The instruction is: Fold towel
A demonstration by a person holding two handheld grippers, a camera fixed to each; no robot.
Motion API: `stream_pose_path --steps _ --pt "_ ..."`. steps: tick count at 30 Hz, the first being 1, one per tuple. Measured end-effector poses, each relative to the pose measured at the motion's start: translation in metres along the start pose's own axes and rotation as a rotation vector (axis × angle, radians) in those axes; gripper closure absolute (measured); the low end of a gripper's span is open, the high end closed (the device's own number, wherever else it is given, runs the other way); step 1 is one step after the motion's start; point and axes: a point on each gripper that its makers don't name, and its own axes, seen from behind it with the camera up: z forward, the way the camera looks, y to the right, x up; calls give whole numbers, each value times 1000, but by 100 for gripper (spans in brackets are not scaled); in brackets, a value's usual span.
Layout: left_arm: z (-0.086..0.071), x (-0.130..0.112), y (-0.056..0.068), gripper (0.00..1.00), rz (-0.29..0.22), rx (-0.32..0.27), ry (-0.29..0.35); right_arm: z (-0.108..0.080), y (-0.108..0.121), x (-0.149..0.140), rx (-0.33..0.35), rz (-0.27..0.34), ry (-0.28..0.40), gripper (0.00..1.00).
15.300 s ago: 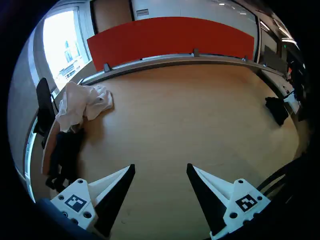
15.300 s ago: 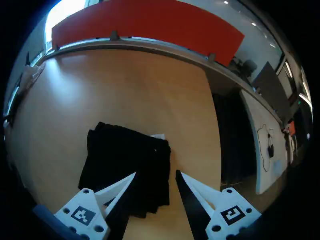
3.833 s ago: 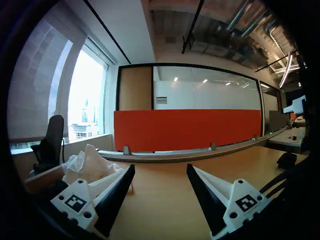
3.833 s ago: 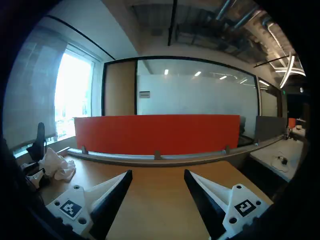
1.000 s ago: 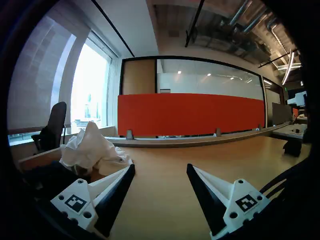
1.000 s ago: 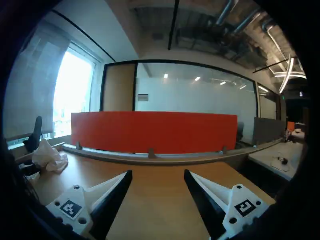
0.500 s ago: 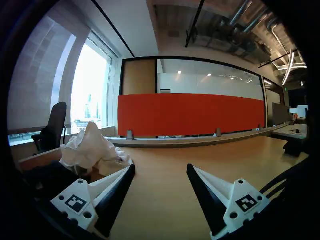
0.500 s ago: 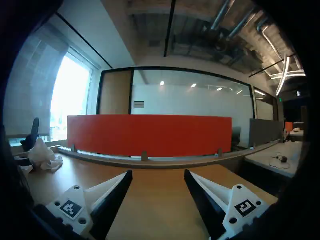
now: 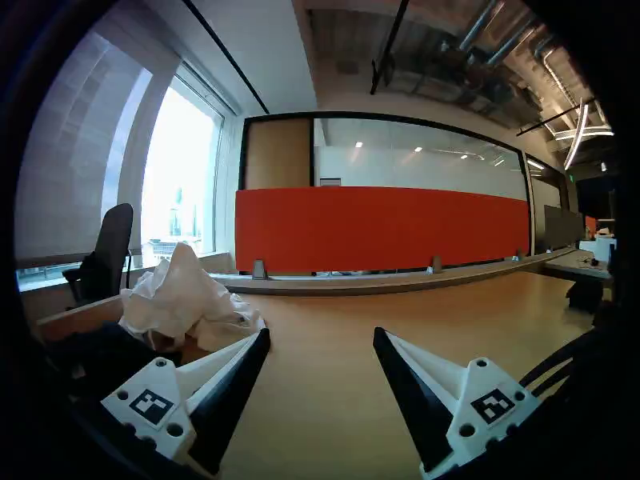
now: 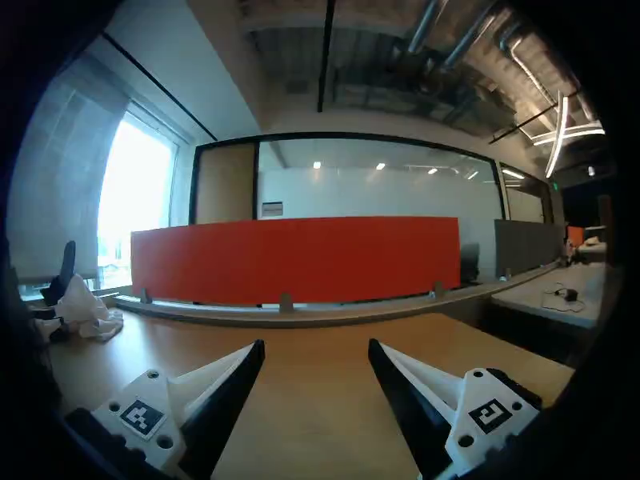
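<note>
1. Plainly, the towel (image 9: 188,300) is not yet folded. It sits as a white crumpled heap near the edge of the wooden desk (image 9: 448,320). In the right gripper view the towel (image 10: 84,314) is small and far off.
2. Nearest the towel is the left gripper (image 9: 320,332), held level, its fingers spread wide with nothing between them. One finger lies just beside the heap in the picture, though I cannot tell whether it touches.
3. A dark cloth (image 9: 96,356) lies against the towel on its near side and seems partly under it.
4. Well apart from the towel, the right gripper (image 10: 315,344) is likewise spread and empty, pointing level over bare desk.
5. The step in hand looks like fetching the towel. To do it well, tip the left gripper down and pinch one free edge or corner rather than the bulk, keeping the dark cloth out of the bite.
6. Then draw the towel onto the bare wood beside it, where the right gripper can find the next corner and pull the cloth flat.
7. Behind the towel stands the orange partition (image 9: 384,228); beyond it, off the desk, is an office chair (image 9: 108,256). Neither should hinder the pull.
</note>
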Motion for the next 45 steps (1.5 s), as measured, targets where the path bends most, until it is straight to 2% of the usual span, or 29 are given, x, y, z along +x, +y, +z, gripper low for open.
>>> stream_pose_path --steps 8,14,26,45 --pt "0 0 0 4 0 0 0 1 0 -15 10 23 4 0" --pt "0 -1 0 4 0 0 0 1 4 -29 0 14 -13 0" --pt "0 -1 0 4 0 0 0 -2 7 -33 -4 20 -14 0" --pt "1 -1 0 4 0 0 0 0 -3 -44 11 -39 -33 0"
